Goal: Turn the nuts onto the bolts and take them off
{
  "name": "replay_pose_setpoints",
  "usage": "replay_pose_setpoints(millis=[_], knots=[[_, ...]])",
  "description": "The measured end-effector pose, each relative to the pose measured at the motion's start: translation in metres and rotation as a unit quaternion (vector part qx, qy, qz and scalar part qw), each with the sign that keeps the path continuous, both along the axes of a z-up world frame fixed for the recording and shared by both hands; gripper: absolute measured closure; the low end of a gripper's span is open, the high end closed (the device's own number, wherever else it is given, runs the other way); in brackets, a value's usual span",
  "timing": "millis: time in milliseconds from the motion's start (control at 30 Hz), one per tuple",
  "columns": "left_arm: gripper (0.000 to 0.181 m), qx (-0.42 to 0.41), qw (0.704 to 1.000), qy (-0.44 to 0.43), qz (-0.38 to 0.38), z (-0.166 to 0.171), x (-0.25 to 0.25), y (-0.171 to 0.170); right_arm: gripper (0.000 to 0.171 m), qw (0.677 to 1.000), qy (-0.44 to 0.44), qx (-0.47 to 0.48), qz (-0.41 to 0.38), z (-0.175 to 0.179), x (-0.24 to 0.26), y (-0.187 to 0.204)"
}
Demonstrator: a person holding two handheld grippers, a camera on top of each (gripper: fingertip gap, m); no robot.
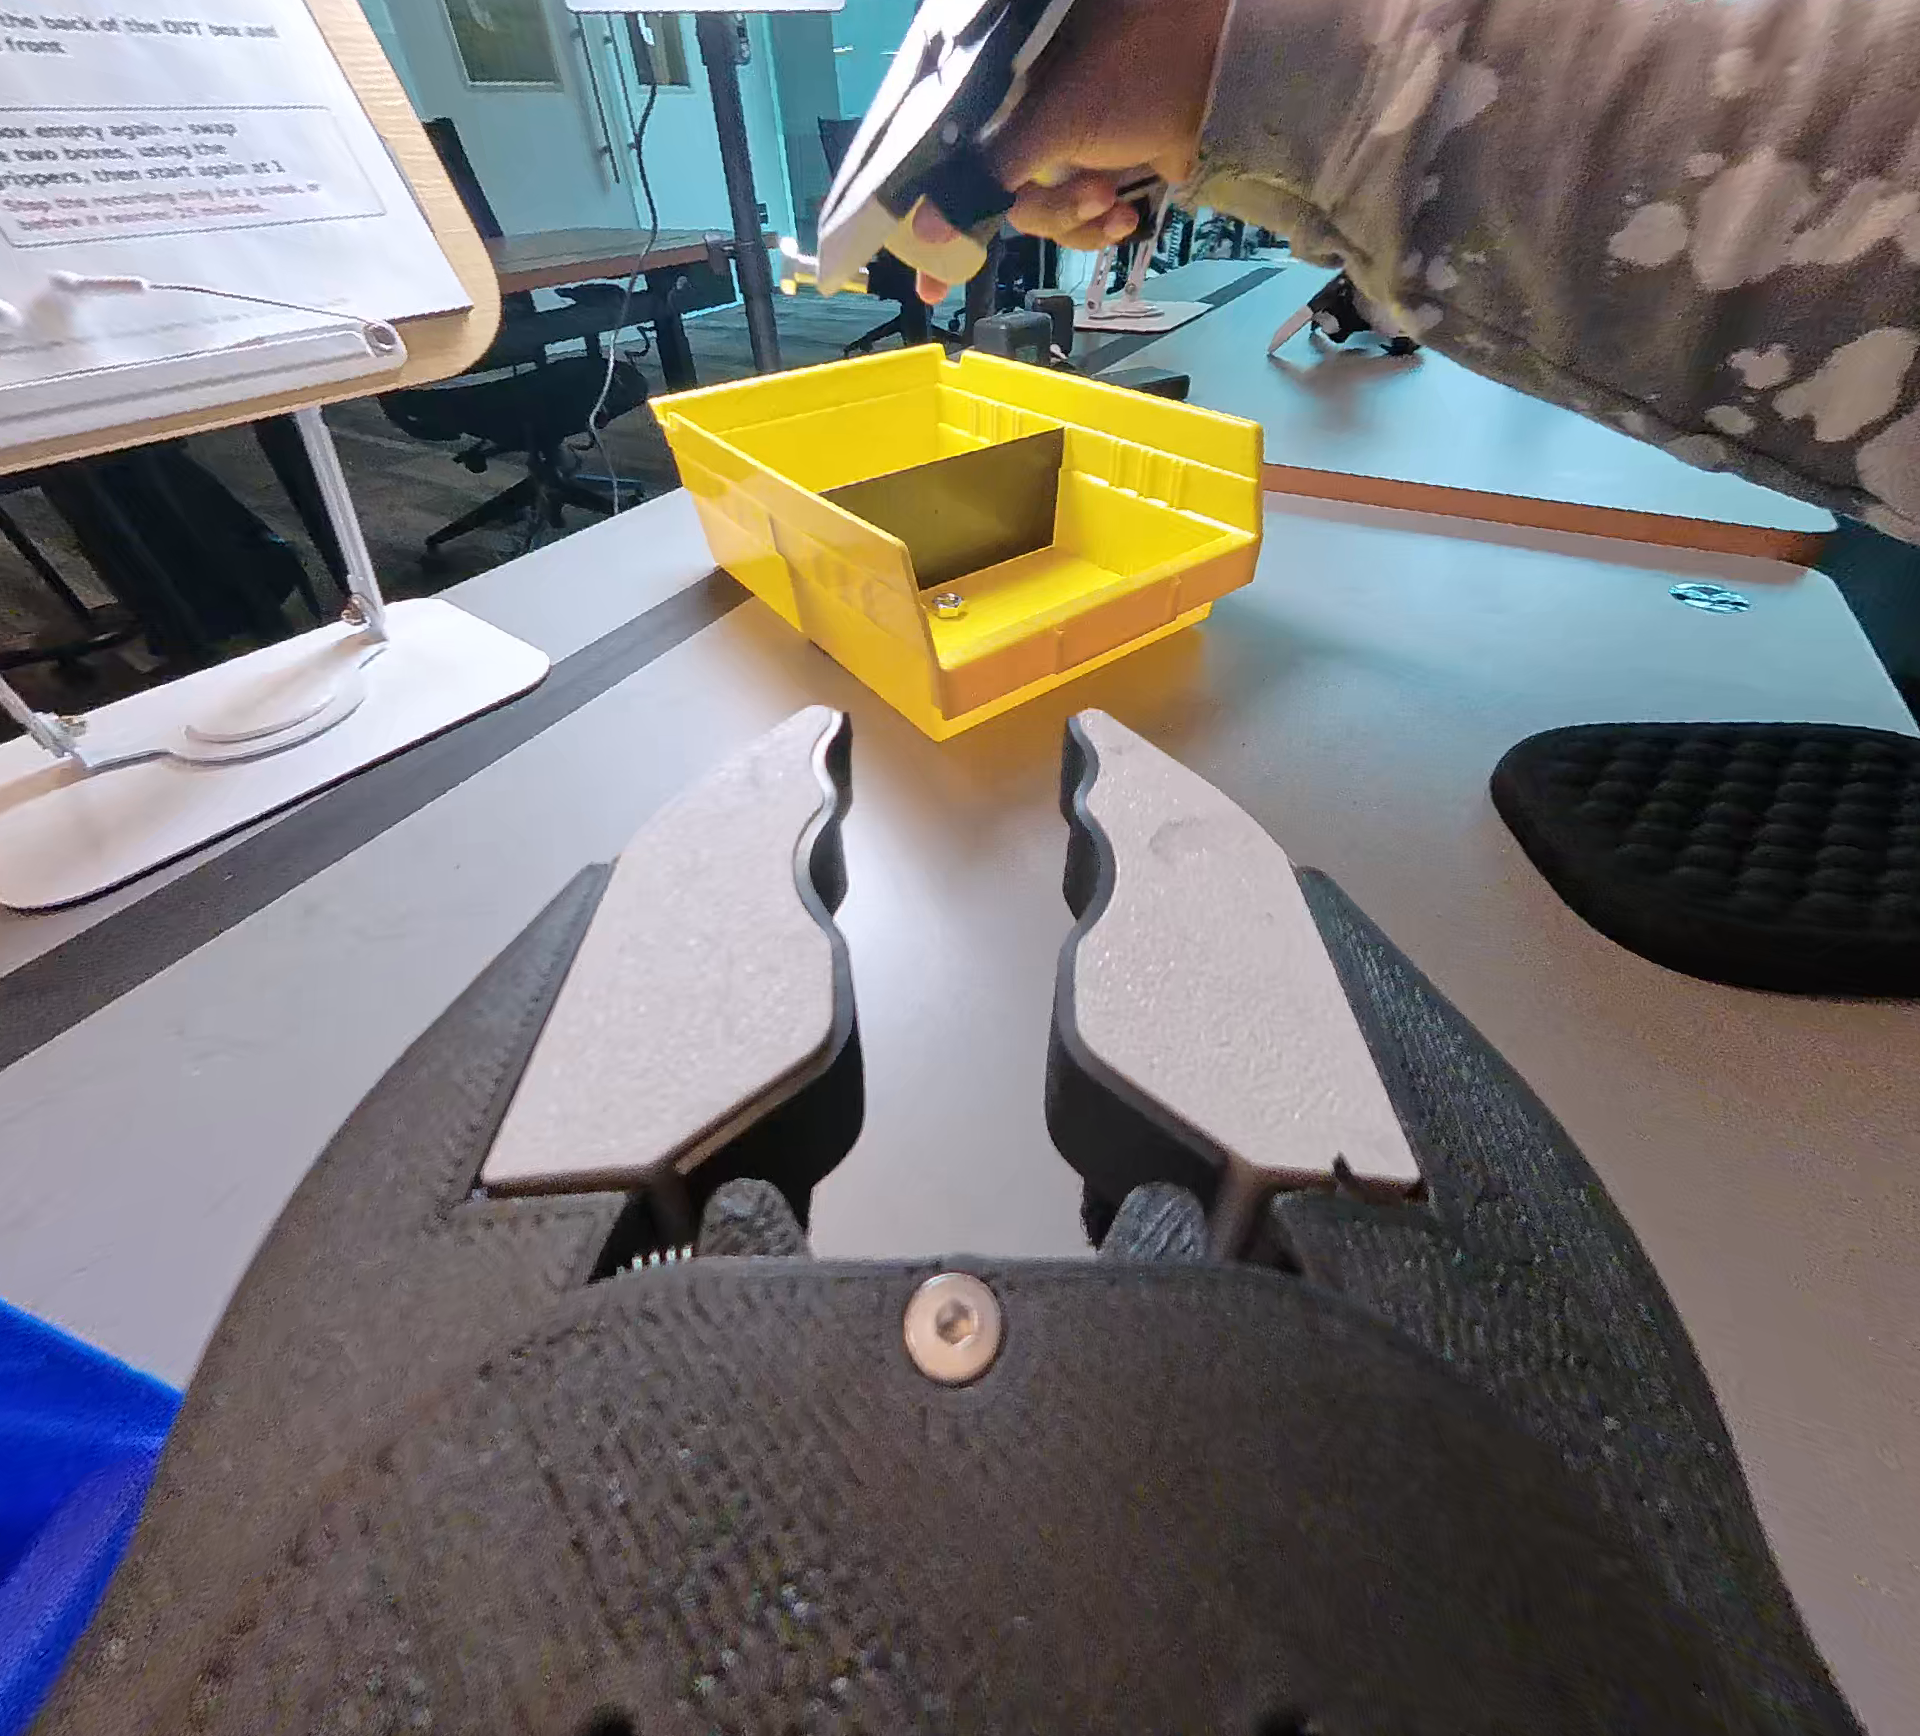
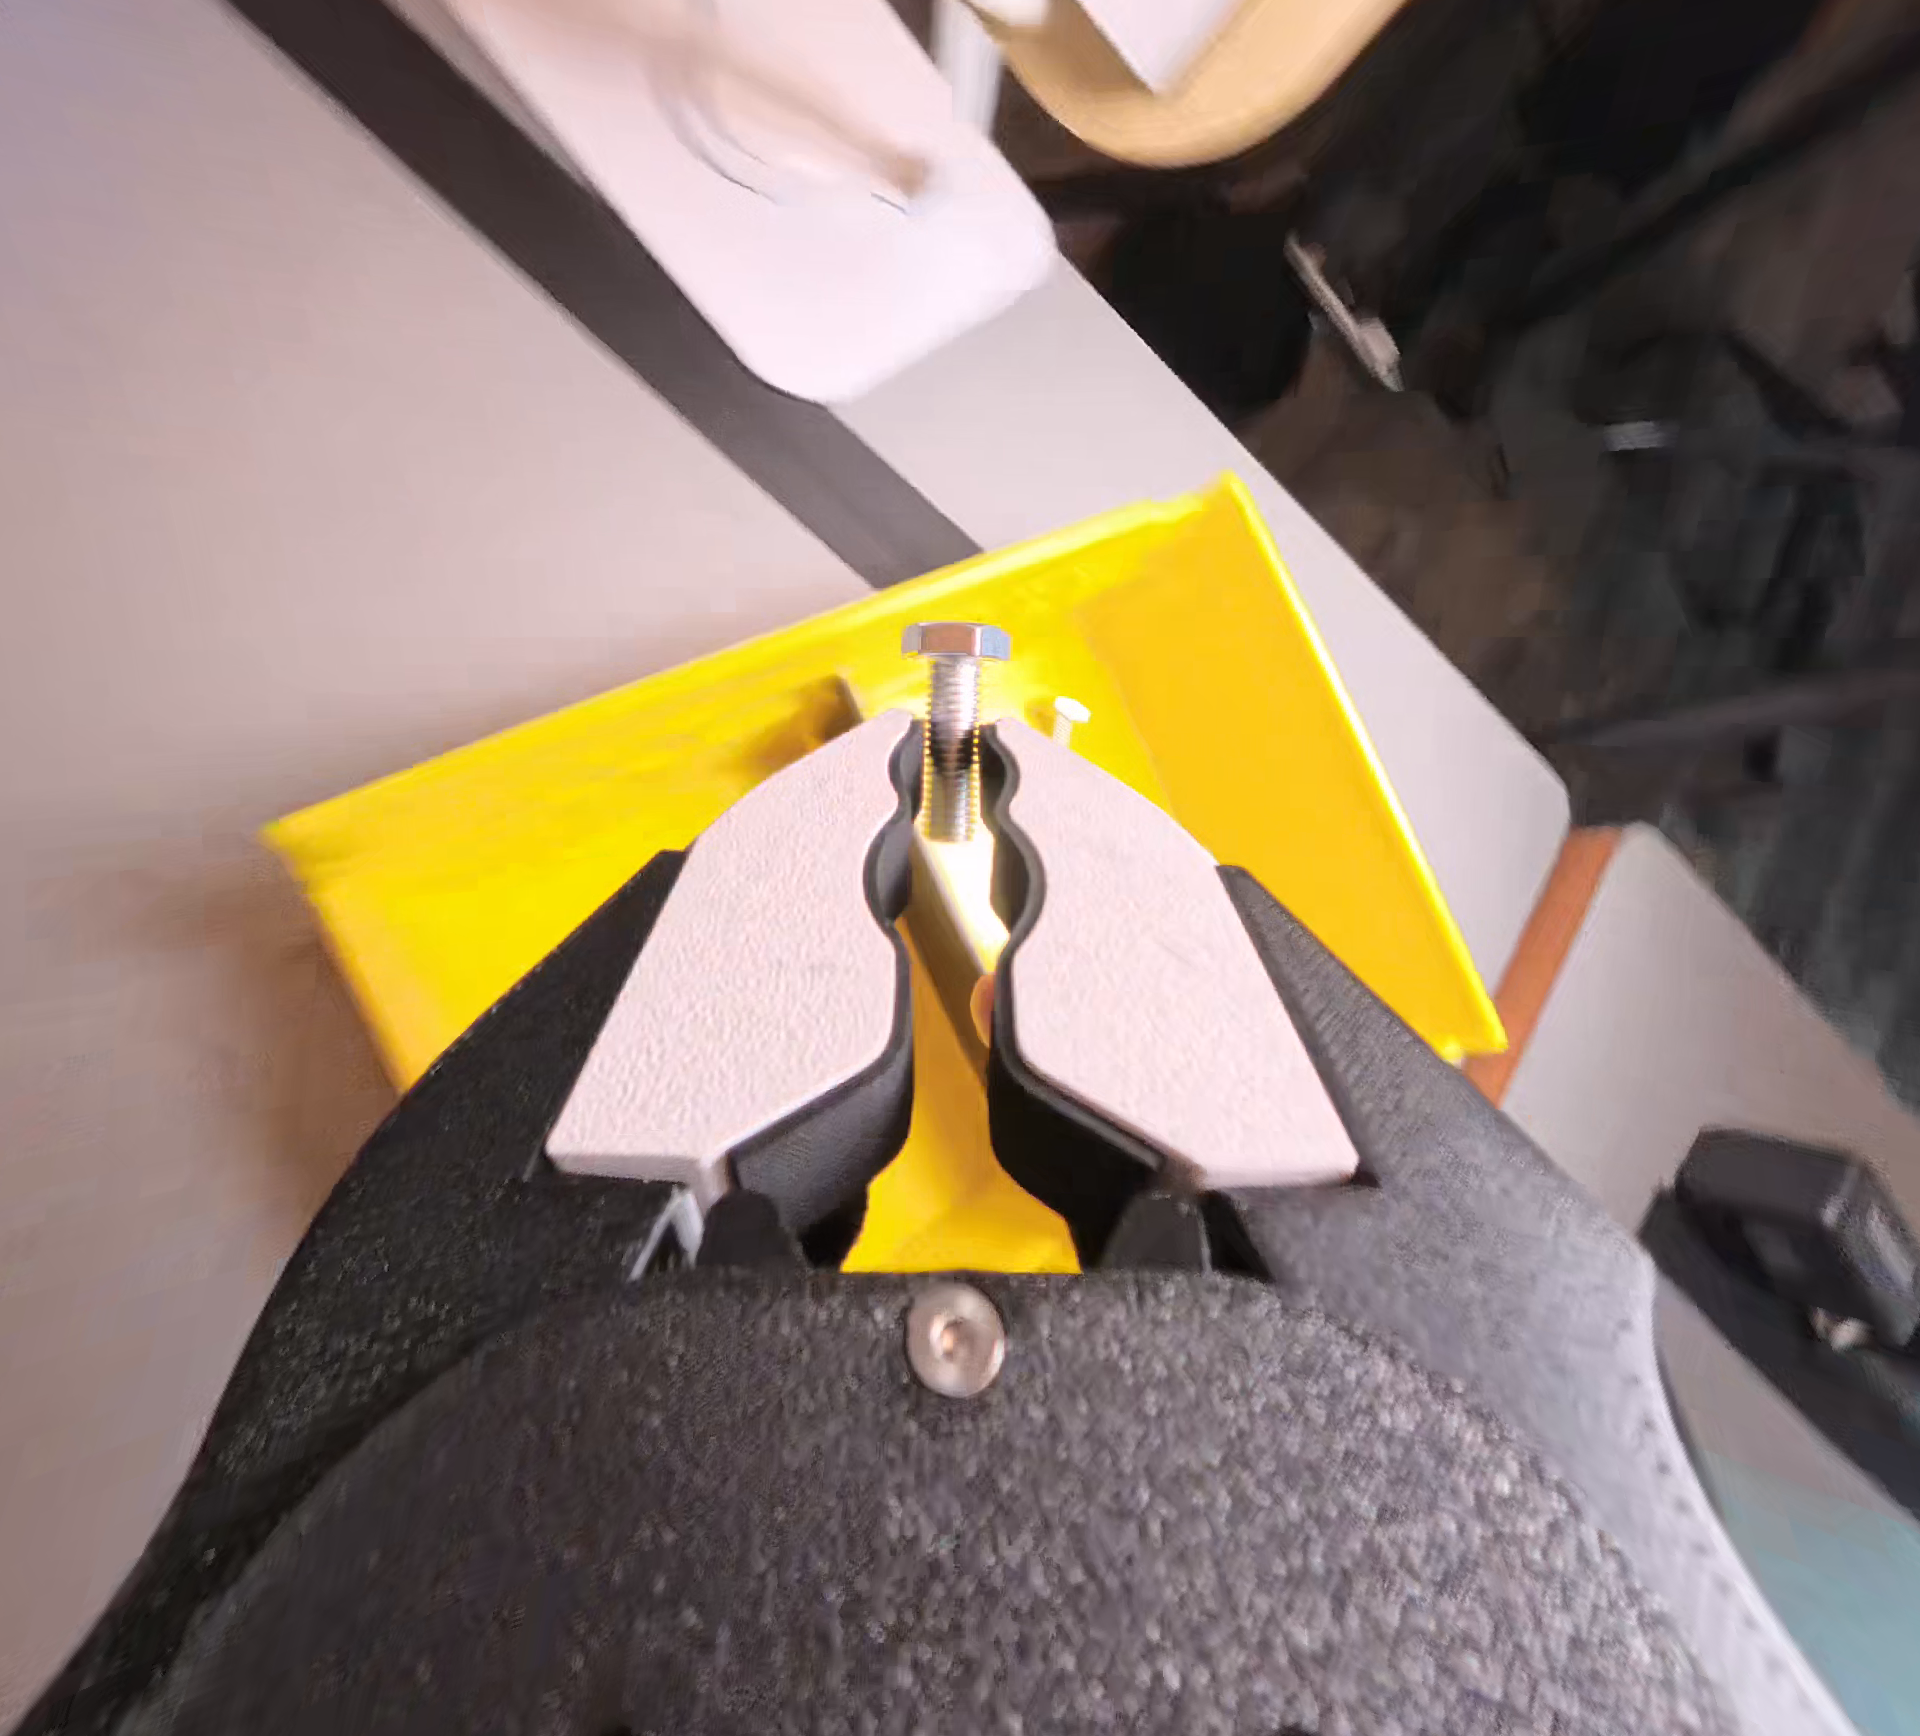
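Right gripper [image 2: 954,736] is clenched on a hex bolt [image 2: 954,699] by its threaded shank, head outward, above the yellow bin [image 1: 831,564]. Left gripper [image 1: 954,751] hangs released over the table. A hex nut [image 1: 945,606] lies in the bin's front compartment. Recommend gripping the nut by its flats and aligning it squarely.

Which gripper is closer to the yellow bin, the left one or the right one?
Right. The right gripper hangs directly over the yellow bin, gripping a bolt. The left gripper is open, low over the table just short of its front.
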State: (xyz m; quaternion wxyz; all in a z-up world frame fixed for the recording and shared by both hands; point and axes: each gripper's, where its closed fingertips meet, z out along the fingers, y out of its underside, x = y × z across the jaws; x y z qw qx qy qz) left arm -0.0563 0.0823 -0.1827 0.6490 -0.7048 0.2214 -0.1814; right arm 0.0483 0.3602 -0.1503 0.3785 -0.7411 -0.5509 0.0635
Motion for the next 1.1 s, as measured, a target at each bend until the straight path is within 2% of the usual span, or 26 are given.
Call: replay_pose_setpoints(millis=[100, 233, 367, 600, 933, 1033, 1100], knots=[[0.143, -0.004, 1.0, 0.0, 0.004, -0.002, -0.003, 0.002, 0.161, 0.996, -0.019, -0.035, -0.084, -0.031, 0.028, 0.051], [0.143, -0.009, 1.0, 0.002, 0.008, -0.007, -0.006, 0.005, 0.161, 0.985, -0.053, -0.069, -0.146, -0.078, 0.049, 0.087], [0.143, -0.016, 1.0, 0.002, 0.013, -0.012, -0.009, 0.007, 0.161, 0.978, -0.086, -0.097, -0.164, -0.111, 0.051, 0.105], [0.144, -0.027, 0.999, 0.004, 0.027, -0.021, -0.015, 0.015, 0.161, 0.971, -0.105, -0.144, -0.157, -0.145, 0.037, 0.118], [0.144, -0.04, 0.999, 0.0, 0.029, -0.029, -0.017, 0.02, 0.159, 0.963, -0.132, -0.169, -0.163, -0.169, 0.042, 0.118], [0.144, -0.04, 0.999, -0.001, 0.029, -0.028, -0.018, 0.019, 0.149, 0.968, -0.131, -0.142, -0.162, -0.156, 0.045, 0.12], [0.144, -0.038, 0.999, -0.001, 0.032, -0.026, -0.019, 0.019, 0.148, 0.977, -0.117, -0.093, -0.154, -0.13, 0.044, 0.122]])
